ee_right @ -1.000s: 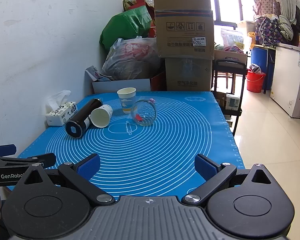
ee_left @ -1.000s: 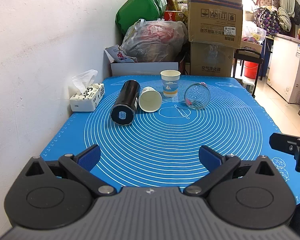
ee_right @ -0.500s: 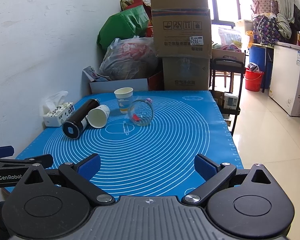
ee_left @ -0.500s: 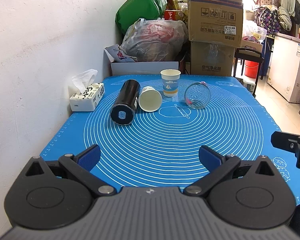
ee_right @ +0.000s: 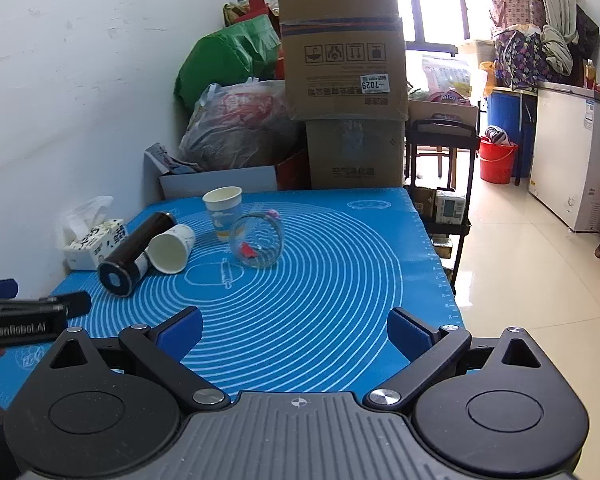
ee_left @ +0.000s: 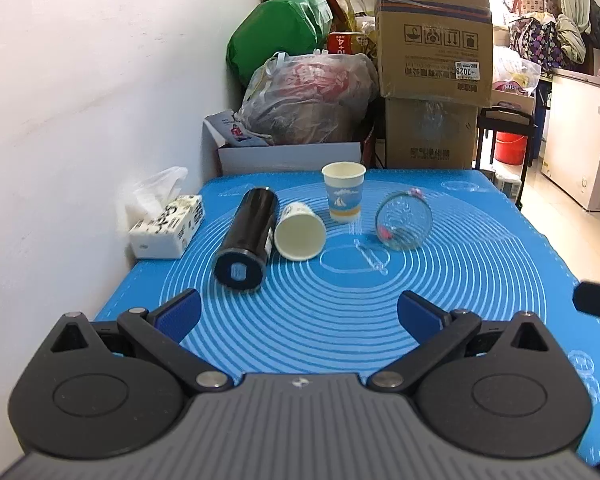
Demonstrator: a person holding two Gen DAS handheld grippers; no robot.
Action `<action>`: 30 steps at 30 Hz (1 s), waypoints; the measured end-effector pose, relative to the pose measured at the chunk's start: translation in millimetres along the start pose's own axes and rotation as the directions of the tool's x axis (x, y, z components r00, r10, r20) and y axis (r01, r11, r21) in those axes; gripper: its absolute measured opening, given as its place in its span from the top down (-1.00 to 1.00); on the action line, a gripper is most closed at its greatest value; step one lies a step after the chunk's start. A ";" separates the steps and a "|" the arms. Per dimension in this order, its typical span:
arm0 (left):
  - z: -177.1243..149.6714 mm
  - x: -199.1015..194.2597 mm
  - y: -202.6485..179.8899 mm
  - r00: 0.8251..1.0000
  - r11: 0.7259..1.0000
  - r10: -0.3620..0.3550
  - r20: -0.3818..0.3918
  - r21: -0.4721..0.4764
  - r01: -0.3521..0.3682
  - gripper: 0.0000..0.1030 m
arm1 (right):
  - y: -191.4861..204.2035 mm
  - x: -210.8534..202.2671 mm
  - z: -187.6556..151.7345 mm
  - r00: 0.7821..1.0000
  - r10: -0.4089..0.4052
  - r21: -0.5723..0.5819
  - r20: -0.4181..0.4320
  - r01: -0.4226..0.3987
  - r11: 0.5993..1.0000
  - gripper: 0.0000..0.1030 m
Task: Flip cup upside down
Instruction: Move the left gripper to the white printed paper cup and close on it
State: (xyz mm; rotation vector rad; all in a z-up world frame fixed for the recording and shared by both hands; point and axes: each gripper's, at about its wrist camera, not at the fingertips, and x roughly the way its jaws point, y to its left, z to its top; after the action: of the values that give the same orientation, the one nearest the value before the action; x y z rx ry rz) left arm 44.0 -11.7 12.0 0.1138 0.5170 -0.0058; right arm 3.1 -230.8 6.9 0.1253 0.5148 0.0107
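An upright paper cup with a blue sailboat print stands at the far middle of the blue mat; it also shows in the right wrist view. A white paper cup lies on its side, mouth toward me, also in the right wrist view. A clear glass lies on its side to the right, also in the right wrist view. My left gripper is open and empty over the near mat. My right gripper is open and empty, near the front edge.
A black flask lies on its side left of the white cup. A tissue box sits by the wall. Cardboard boxes and bags stand behind the table. The table's right edge drops to a tiled floor.
Both grippers have moved slightly forward toward the cups and stayed open. The objects on the mat have not moved.
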 end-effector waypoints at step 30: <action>73.4 255.4 -39.5 0.988 0.989 0.135 -0.074 0.077 -0.130 -0.99 | -39.4 148.8 43.4 0.996 -0.048 0.018 -0.079 0.049 0.999 -0.94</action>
State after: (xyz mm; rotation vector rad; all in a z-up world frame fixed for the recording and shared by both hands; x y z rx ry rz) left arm 300.8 -53.1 -54.9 0.2191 0.5874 0.1107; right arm 153.2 -268.8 -33.4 0.1323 0.5967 -0.0371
